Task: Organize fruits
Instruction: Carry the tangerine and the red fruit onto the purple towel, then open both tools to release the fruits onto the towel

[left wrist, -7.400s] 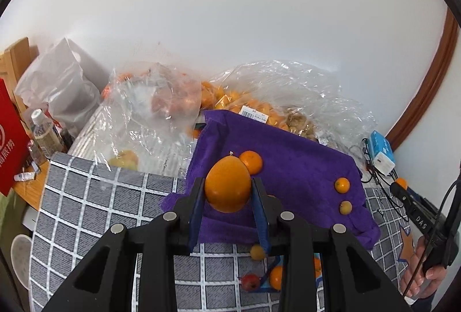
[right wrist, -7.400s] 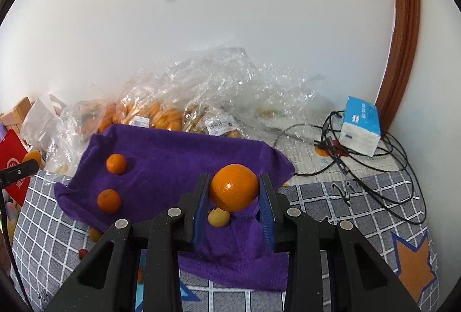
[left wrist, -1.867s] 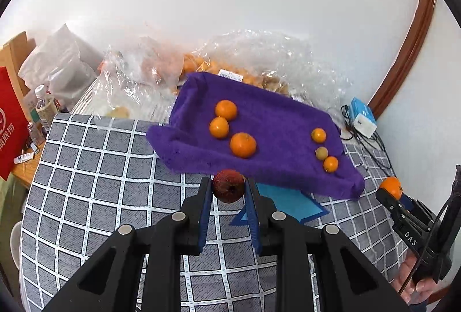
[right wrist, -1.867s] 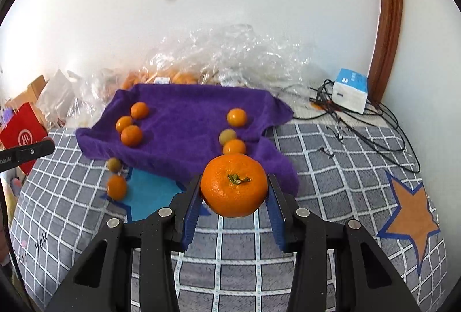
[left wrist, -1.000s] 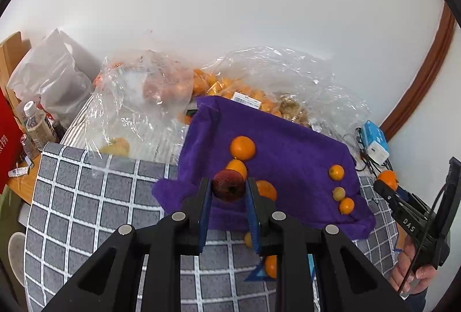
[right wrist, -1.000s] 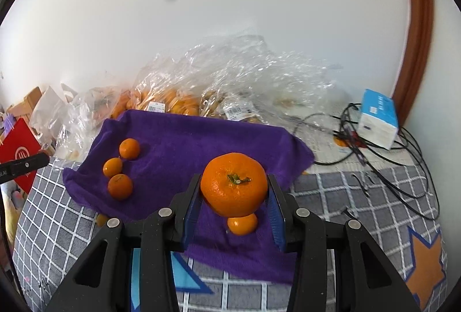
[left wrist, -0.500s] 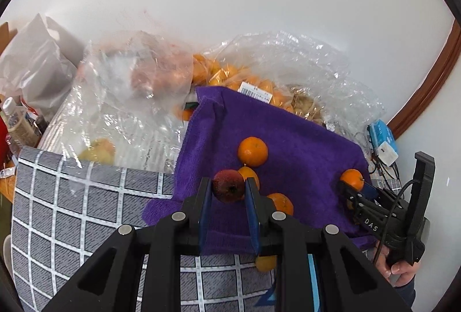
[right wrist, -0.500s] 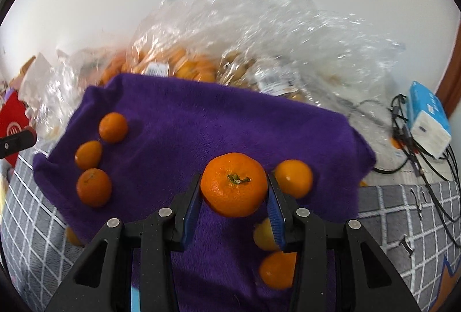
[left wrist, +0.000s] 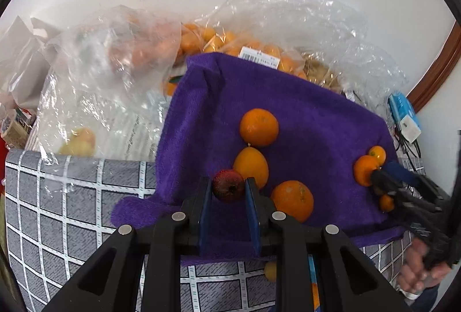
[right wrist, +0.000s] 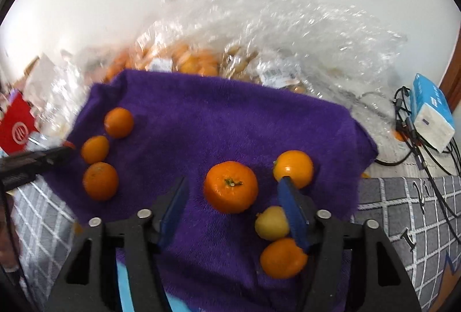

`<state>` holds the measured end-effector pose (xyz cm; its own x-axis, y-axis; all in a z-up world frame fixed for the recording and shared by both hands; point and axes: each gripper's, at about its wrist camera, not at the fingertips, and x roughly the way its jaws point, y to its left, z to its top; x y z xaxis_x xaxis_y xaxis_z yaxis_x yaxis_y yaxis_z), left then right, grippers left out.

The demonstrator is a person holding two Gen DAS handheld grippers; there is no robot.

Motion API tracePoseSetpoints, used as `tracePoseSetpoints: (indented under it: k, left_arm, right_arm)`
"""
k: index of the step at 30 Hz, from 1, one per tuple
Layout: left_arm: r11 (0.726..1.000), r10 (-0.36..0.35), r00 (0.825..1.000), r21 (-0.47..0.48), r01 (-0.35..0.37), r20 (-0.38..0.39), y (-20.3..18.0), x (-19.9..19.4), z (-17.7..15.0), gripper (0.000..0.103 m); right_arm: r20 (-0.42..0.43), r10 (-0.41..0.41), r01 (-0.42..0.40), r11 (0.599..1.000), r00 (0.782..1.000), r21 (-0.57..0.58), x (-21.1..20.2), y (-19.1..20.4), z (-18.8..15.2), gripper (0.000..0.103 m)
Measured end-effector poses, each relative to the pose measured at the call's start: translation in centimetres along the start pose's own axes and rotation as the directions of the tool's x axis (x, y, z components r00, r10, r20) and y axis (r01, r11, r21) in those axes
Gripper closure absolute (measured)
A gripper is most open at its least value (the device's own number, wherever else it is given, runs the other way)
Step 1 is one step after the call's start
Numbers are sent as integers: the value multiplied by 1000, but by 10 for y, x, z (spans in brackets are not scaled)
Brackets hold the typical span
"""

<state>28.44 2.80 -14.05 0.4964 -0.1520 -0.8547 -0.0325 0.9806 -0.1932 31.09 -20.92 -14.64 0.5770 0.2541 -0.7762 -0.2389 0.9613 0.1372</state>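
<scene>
The left gripper [left wrist: 228,191] was clamped on a small dark-red fruit [left wrist: 227,185], dull-skinned, with a dimpled end facing the camera, held over the near edge of the purple towel [left wrist: 311,121]. The right gripper [right wrist: 233,198] stood wide apart around a glossy tangerine [right wrist: 230,186] with a green stem scar, resting on the towel and touching neither pad. Beyond lay three oranges [right wrist: 99,180] at left, then clear bags [right wrist: 259,32] of fruit against the wall.

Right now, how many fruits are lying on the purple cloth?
7: three oranges along the purple cloth at its left, a tangerine between the open right gripper fingers, three fruits at right. The left gripper holds a red fruit, uncounted; others may be hidden.
</scene>
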Motion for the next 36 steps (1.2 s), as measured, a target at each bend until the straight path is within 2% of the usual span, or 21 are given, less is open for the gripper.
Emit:
tracePoseSetpoints:
  k: [2,6,13,15,20,23,27,32,34,36]
  left_arm:
    - [1000,1,1000,0,-1,-21,0,6,0,81]
    - [1000,-8,999,-10,7,-54,-2,15,-1,81]
    - [1000,-20,998,-22,18,-65,-2,16,-2,81]
    - [999,-45,997,-17,44,-61,-2,9,-4,80]
    - [998,-55,998,7,55,16,3,-32,-14,64]
    - [998,-55,998,-8,55,39,12,-54,-23,62]
    - [999,-32,997,-10,33,63,25,-76,-37,60]
    - [999,-20,998,-38,22,58,47,-85,-59,59]
    - [998,-27,998,-53,30,48,57,-84,-70,59]
    - [998,-3,999,-56,5,42,64,-81,-81,59]
  right_arm:
    - [19,12,-13,1000,1000,17,-12,-5,-1,35]
    - [54,-19,17,998,998,53,-32,-16,-9,35]
    - [31,-71,70,997,997,15,-43,-11,-30,36]
    - [38,-80,80,997,996,19,-47,-7,-35,36]
    - [58,-117,116,993,991,7,-56,10,-43,36]
    - [77,-105,103,994,991,25,-65,18,-47,37]
    - [70,-50,46,997,996,62,-73,29,-54,41]
    - [44,-60,57,997,997,55,-70,47,-66,53]
    - [38,-59,57,997,998,51,-67,53,-72,54]
    - [35,-49,47,998,998,49,-65,59,-78,54]
